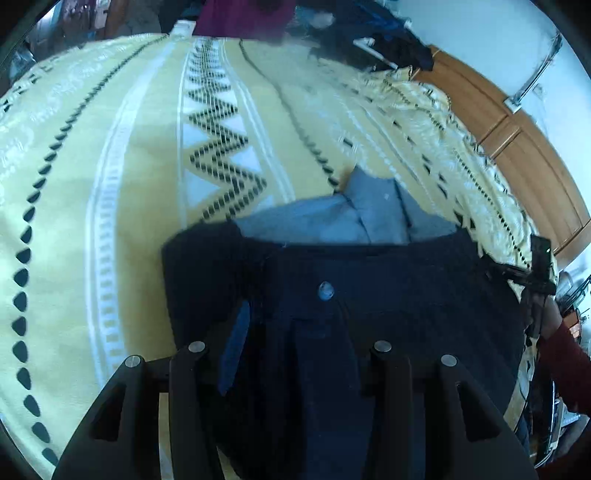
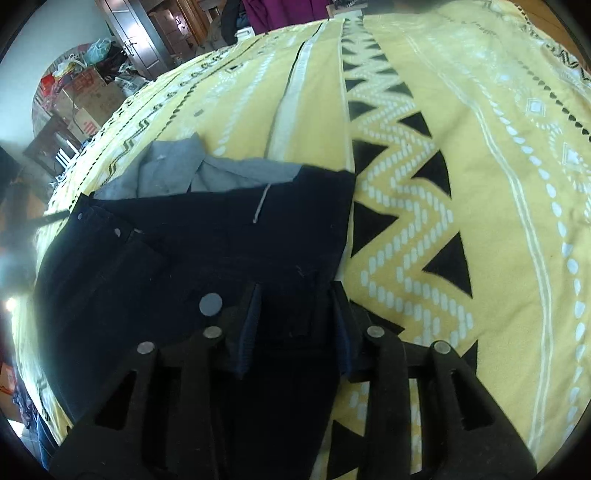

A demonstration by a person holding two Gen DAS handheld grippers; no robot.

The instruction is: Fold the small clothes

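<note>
A dark navy garment (image 1: 388,280) with a silver button (image 1: 325,290) lies on a yellow patterned blanket (image 1: 129,184). Grey fabric (image 1: 332,218) sticks out along its far edge. My left gripper (image 1: 295,343) is open over the near edge. Navy cloth lies between the fingers and drapes over the right one, so only the left blue pad (image 1: 234,347) shows. In the right wrist view the same garment (image 2: 207,236) and grey fabric (image 2: 166,173) lie to the left. My right gripper (image 2: 295,325) is open at the garment's right edge, with dark cloth between its pads (image 2: 251,325).
The blanket (image 2: 480,184) stretches far to the right. A wooden panel (image 1: 517,147) runs along the bed's far side. A red sleeve (image 1: 565,358) shows at the right edge. Cardboard boxes (image 2: 88,96) and clutter stand beyond the bed. A maroon cloth (image 1: 243,16) lies at the far end.
</note>
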